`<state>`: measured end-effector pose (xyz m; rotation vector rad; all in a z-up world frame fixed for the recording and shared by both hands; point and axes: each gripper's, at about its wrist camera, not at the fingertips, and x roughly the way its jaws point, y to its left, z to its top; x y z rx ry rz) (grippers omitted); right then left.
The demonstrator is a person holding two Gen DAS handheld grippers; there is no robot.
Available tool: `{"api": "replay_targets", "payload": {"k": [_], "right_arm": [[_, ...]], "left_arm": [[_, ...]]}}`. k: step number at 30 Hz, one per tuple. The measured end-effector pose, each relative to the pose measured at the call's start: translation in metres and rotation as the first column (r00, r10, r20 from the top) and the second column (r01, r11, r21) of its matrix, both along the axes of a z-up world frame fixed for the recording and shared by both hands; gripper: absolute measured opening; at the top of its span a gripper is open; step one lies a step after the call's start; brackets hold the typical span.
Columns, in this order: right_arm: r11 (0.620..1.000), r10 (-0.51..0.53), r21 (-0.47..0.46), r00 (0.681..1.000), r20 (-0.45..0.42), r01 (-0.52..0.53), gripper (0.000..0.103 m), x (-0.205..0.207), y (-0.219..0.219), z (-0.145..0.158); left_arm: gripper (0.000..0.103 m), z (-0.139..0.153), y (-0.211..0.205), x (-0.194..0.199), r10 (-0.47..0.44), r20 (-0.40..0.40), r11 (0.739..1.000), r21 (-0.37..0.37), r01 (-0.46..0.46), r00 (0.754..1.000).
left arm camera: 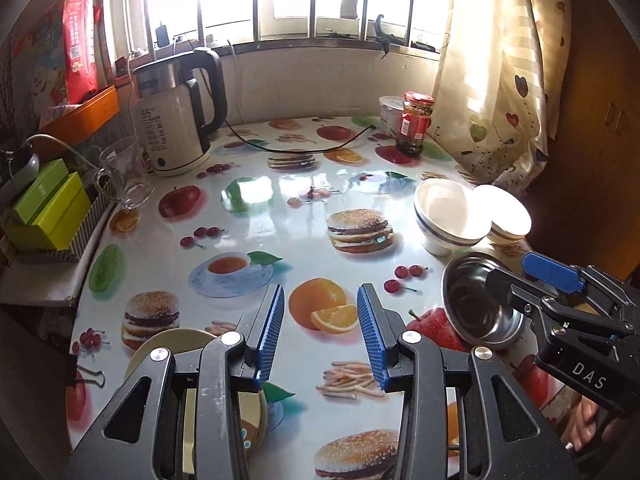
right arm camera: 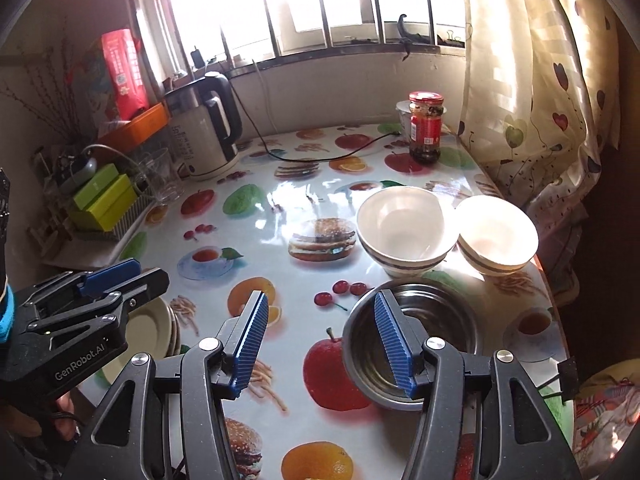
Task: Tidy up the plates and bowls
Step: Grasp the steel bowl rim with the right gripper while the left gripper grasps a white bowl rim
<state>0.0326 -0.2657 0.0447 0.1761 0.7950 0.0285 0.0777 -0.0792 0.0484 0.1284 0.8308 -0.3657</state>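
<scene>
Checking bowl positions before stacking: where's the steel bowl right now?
The steel bowl sits on the table near its right edge, just in front of the two striped white bowls, with the open right gripper hovering over its left rim.

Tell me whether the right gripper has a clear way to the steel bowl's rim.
Probably yes. The right gripper is open and holds nothing, and the steel bowl sits right before it, its near rim already between the fingers. The two white bowls stand behind, out of the way.

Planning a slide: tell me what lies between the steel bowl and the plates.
Only bare tablecloth: nothing stands between the steel bowl and the plates, seen from the right wrist.
</scene>
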Motion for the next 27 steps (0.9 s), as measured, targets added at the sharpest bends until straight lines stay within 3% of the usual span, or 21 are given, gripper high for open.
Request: {"api": "replay_targets", "payload": {"k": [20,27], "right_arm": [[0.988,-0.15,0.034,0.988,-0.042,0.151,0.056,0.022,-0.093,-0.015],[0.981,-0.185,0.049,0.98,-0.069,0.188,0.056,0.039,-0.113,-0.024]], "left_arm": [[0.039,-0.013,-0.079,0.054,-0.12,-0.058,0.991,-0.073,0.116,0.991],[0.039,-0.025,-0.102,0.079,-0.132,-0.092,0.99,-0.065,0.127,0.987]]}}
